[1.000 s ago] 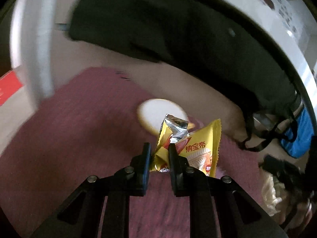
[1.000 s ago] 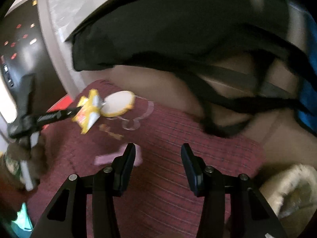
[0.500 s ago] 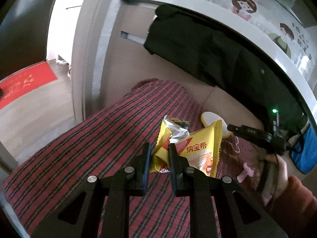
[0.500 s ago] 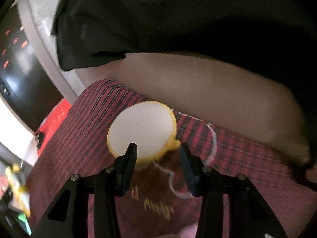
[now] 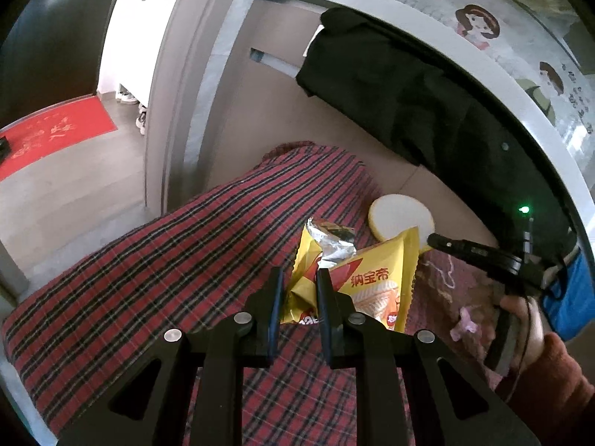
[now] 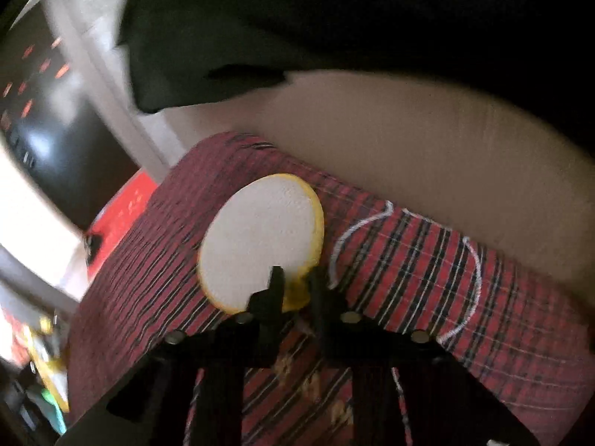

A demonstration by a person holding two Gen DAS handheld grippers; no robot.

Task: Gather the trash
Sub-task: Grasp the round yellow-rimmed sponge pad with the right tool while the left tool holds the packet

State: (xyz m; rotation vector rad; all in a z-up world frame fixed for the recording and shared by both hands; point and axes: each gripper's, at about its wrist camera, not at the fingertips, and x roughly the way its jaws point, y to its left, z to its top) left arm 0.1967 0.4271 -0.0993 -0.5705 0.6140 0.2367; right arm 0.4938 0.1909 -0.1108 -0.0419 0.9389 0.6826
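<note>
So left gripper (image 5: 297, 293) is clamped on the yellow wrapper (image 5: 368, 278), low centre of the left view, pinching its crumpled bottom edge so the torn foil top sticks up and the bag hangs clear above the plaid cover (image 5: 167, 271). Probably carried that way to free the other hand for the next piece. Right gripper (image 6: 295, 286), centre of the right view, has its fingers drawn in close on the yellow tab at the edge of the white lid (image 6: 260, 238); looks like a pinch, though blur makes actual contact hard to confirm. Tab is the only graspable bit, since the lid itself lies flat on the cover near the beige back cushion (image 6: 427, 148). Black jacket (image 5: 390, 93) is draped over the rail in the upper right of the left view, out of the way. No bin visible.
</note>
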